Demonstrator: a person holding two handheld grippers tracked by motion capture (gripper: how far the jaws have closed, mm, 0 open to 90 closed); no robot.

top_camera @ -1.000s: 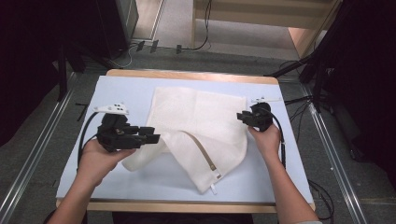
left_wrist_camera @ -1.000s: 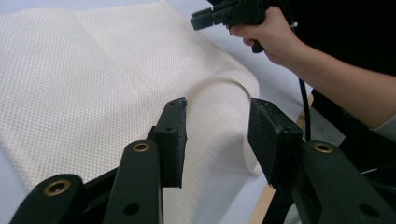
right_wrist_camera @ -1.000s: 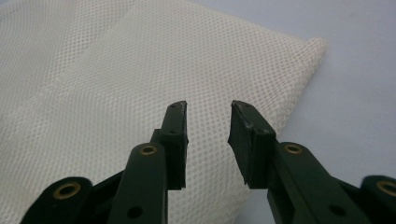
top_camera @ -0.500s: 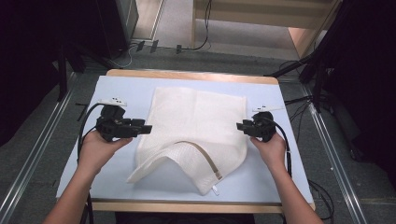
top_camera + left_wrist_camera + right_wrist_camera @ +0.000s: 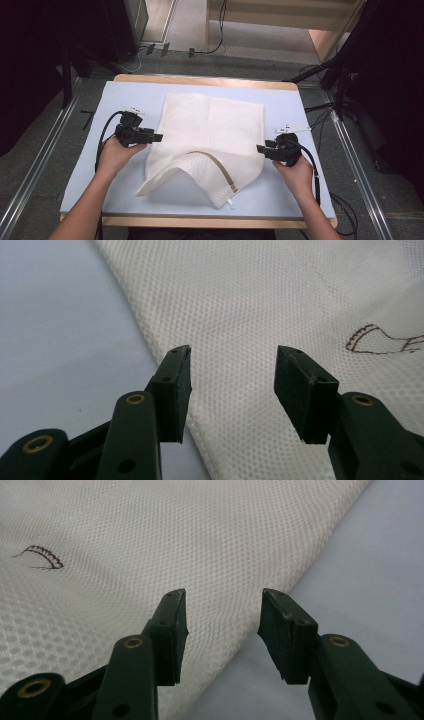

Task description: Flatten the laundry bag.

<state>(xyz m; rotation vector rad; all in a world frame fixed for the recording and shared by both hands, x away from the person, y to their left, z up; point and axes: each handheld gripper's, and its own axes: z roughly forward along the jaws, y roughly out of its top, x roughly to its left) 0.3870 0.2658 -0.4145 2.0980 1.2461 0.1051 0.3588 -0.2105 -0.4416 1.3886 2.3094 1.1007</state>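
A white mesh bag (image 5: 212, 127) with a brown zipper (image 5: 220, 167) lies on the light blue table mat (image 5: 90, 170), its near part folded over in a curved flap. My left gripper (image 5: 160, 137) stands open at the bag's left edge. In the left gripper view the mesh bag (image 5: 260, 305) and its edge lie under the open left gripper (image 5: 232, 390), nothing between the pads. My right gripper (image 5: 259, 148) is open at the bag's right edge. In the right gripper view the right gripper (image 5: 222, 630) is over the bag (image 5: 150, 540), also gripping nothing.
The mat covers a wooden table whose front edge (image 5: 200, 221) runs along the bottom. Bare mat lies left and right of the bag. Beyond the table are floor rails (image 5: 30, 185), cables and dark stands (image 5: 345, 65). A small brown stitched mark (image 5: 380, 340) is on the mesh.
The left gripper let go of the bag's folded corner and moved back to the left edge. The flap settled onto the mat. The right gripper slid nearer along the right edge.
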